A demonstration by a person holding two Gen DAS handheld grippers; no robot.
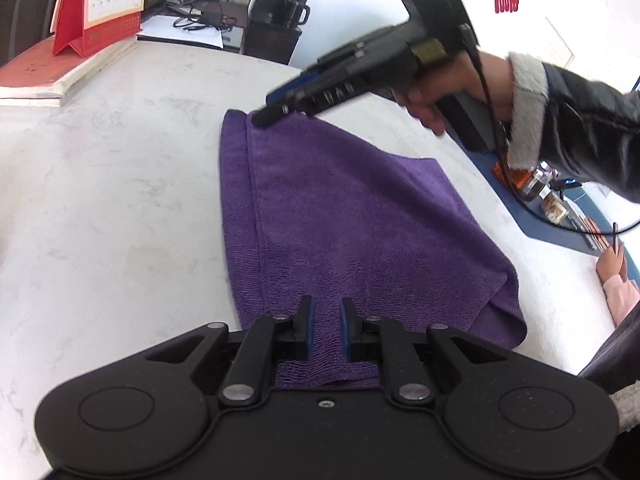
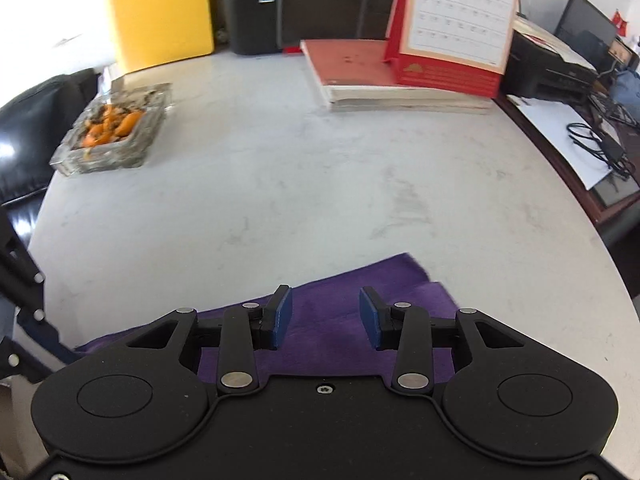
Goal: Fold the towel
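on a pale marble-look tabletop [image 1: 120,184] lies a purple terry towel [image 1: 320,208], already folded over once, edges nearly matched; at least another fold looks left. the left gripper [image 1: 326,330] pinches its near edge. the right gripper [image 2: 326,316] hovers spread, empty, above the far corner. a red desk calendar [image 2: 452,28] stands beyond.

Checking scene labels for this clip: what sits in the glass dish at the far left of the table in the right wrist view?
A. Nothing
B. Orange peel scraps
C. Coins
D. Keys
B: the glass dish holds orange peel scraps mixed with darker bits, standing on the white table.
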